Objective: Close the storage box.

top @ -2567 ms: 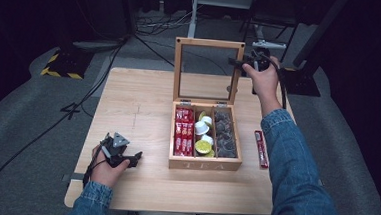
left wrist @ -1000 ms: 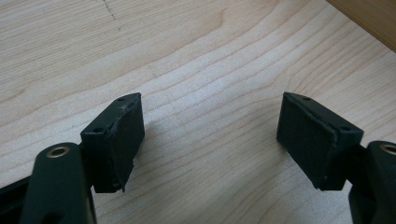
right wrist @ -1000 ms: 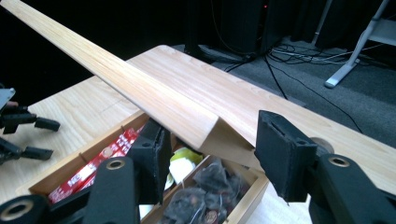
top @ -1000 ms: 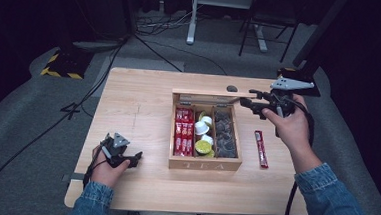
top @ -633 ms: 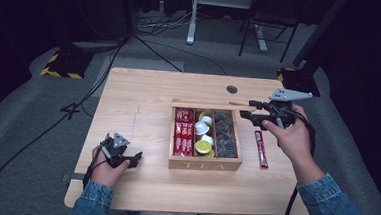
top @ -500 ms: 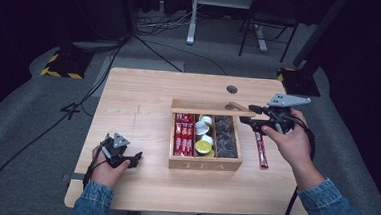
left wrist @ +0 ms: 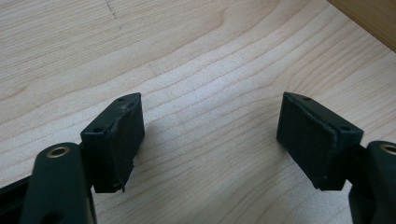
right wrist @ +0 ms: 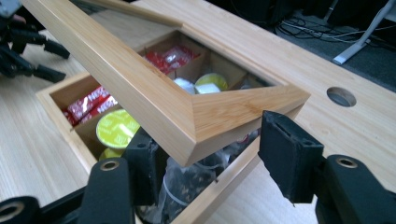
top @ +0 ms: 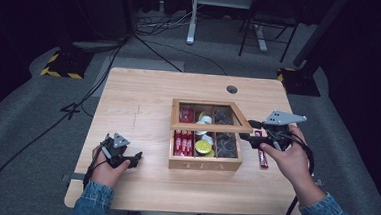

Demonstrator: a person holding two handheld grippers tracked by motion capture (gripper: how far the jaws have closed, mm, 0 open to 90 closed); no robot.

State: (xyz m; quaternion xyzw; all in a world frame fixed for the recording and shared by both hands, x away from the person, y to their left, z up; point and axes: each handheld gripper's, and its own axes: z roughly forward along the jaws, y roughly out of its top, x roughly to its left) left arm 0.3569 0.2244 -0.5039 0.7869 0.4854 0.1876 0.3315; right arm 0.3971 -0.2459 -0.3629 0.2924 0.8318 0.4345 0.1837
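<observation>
A person sits at a light wooden table [top: 144, 99], a two-jaw gripper in each hand. At centre stands a wooden tea box [top: 204, 163], its front marked "TEA", its glass-paned lid [top: 211, 115] tilted part-way over the compartments. The right gripper [top: 253, 137] is at the lid's front right corner, by the box's right wall. In the right gripper view, the lid corner [right wrist: 243, 109] sits between the two black jaws, one jaw below it and the other beside and slightly above it; the jaws stand fairly wide, and whether either pad touches the wood cannot be told. Under the raised lid the compartments show red packets [right wrist: 91, 105] at the left, yellow-green capsules [right wrist: 116, 128] in the middle, and dark wrapped items [right wrist: 191, 182] at the right. A red packet [top: 262, 157] lies on the table just beside the box's right wall, below the right hand [top: 288, 161]. The left gripper [top: 134, 158] rests low at the table's near left edge, well apart from the box, held in the left hand [top: 106, 163]. In the left gripper view, its jaws stand wide apart over bare wood with nothing between them.
</observation>
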